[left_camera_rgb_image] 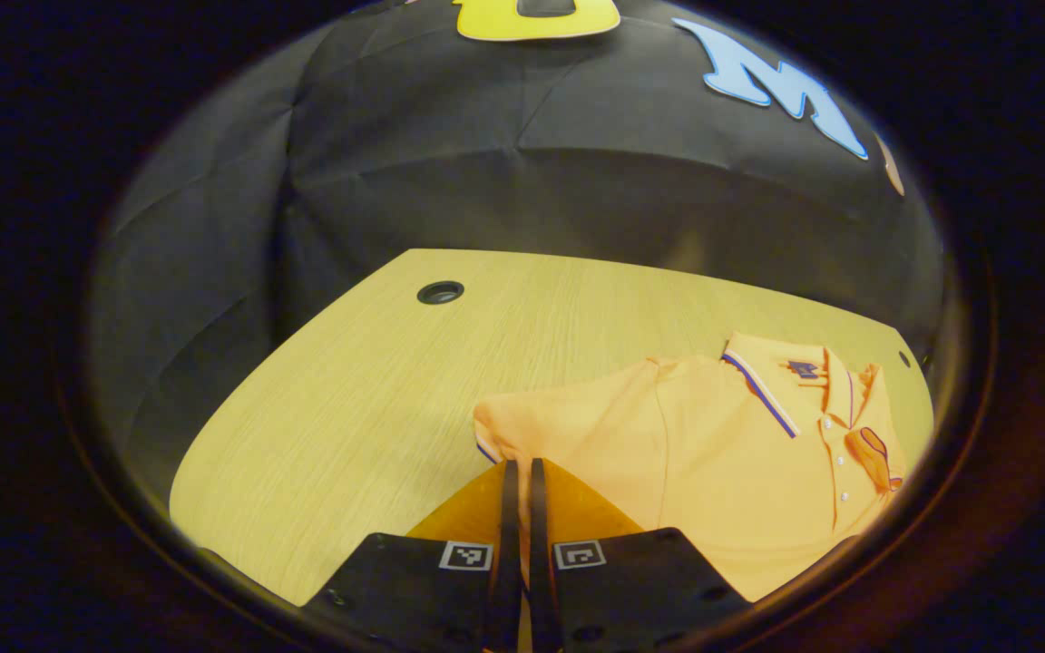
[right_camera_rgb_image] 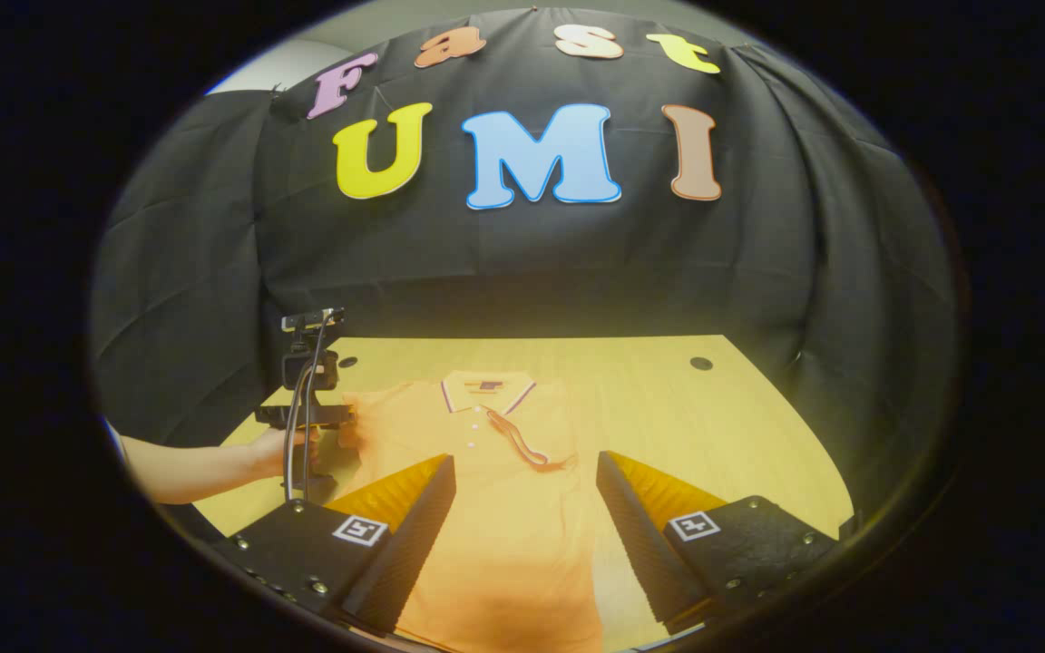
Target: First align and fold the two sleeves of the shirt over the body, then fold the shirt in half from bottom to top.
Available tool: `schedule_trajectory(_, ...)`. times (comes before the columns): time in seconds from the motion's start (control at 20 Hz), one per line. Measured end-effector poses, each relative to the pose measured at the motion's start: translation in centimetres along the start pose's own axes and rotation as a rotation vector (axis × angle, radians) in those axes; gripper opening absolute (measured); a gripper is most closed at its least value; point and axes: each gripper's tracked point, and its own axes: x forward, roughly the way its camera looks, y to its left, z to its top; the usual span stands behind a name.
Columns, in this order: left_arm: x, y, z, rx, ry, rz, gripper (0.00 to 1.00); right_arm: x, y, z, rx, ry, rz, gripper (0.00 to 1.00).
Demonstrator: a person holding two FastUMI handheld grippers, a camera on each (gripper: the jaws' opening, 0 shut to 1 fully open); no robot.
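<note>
An orange polo shirt point(left_camera_rgb_image: 713, 453) lies face up on the wooden table point(left_camera_rgb_image: 350, 408), collar toward the booth wall. My left gripper point(left_camera_rgb_image: 520, 467) is shut, its tips pinching the edge of the shirt's left sleeve point(left_camera_rgb_image: 500, 431). The right gripper view shows the shirt point(right_camera_rgb_image: 504, 535) lengthwise, with the other sleeve point(right_camera_rgb_image: 522, 449) folded across the chest. My right gripper point(right_camera_rgb_image: 525, 461) hangs open above the shirt's body, holding nothing. The left gripper point(right_camera_rgb_image: 309, 426), held by a hand point(right_camera_rgb_image: 268, 449), is at the left sleeve, which looks slightly lifted.
The table point(right_camera_rgb_image: 713, 426) has a round cable hole point(left_camera_rgb_image: 440, 292) at a far corner and another hole point(right_camera_rgb_image: 701, 364) on the other side. Black cloth walls close off the back and sides. Bare wood lies to the left of the shirt.
</note>
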Motion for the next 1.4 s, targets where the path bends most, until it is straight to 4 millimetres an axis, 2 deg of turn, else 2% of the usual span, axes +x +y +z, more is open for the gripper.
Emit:
schedule_trajectory(0.05, -0.1, -0.2, 0.0, 0.005, 0.005, -0.005, 0.11, 0.0, 0.0, 0.0, 0.003, 0.001, -0.002, 0.97)
schedule_trajectory(0.2, -0.9, -0.8, 1.1, -0.005, -0.021, -0.012, 0.1, 0.2, -0.1, -0.3, 0.012, 0.005, -0.007, 0.97)
schedule_trajectory(0.35, -2.5, -2.0, 3.5, 0.013, -0.087, -0.037, 0.1, 0.6, 0.2, -0.5, 0.018, 0.013, -0.003, 0.97)
schedule_trajectory(0.55, -4.4, -5.2, 6.0, 0.056, -0.151, -0.102, 0.1, 0.7, 0.6, -0.8, 0.028, 0.023, -0.008, 0.97)
schedule_trajectory(0.7, -5.1, -8.4, 6.6, 0.079, -0.165, -0.172, 0.1, 0.2, 0.4, -1.3, 0.033, 0.025, -0.044, 0.97)
schedule_trajectory(0.9, -4.8, -11.2, 5.5, 0.123, -0.128, -0.226, 0.1, -0.3, 0.2, -2.2, 0.05, 0.027, -0.099, 0.97)
schedule_trajectory(1.15, -4.2, -12.6, 3.3, 0.204, -0.064, -0.228, 0.11, -0.7, 0.0, -2.8, 0.07, 0.027, -0.109, 0.96)
schedule_trajectory(1.2, -4.1, -12.7, 2.9, 0.222, -0.05, -0.224, 0.12, -1.1, -0.1, -2.9, 0.07, 0.024, -0.108, 0.97)
schedule_trajectory(1.4, -5.1, -13.5, 2.3, 0.235, -0.037, -0.239, 0.3, -2.5, -1.0, -3.1, 0.054, 0.019, -0.11, 0.97)
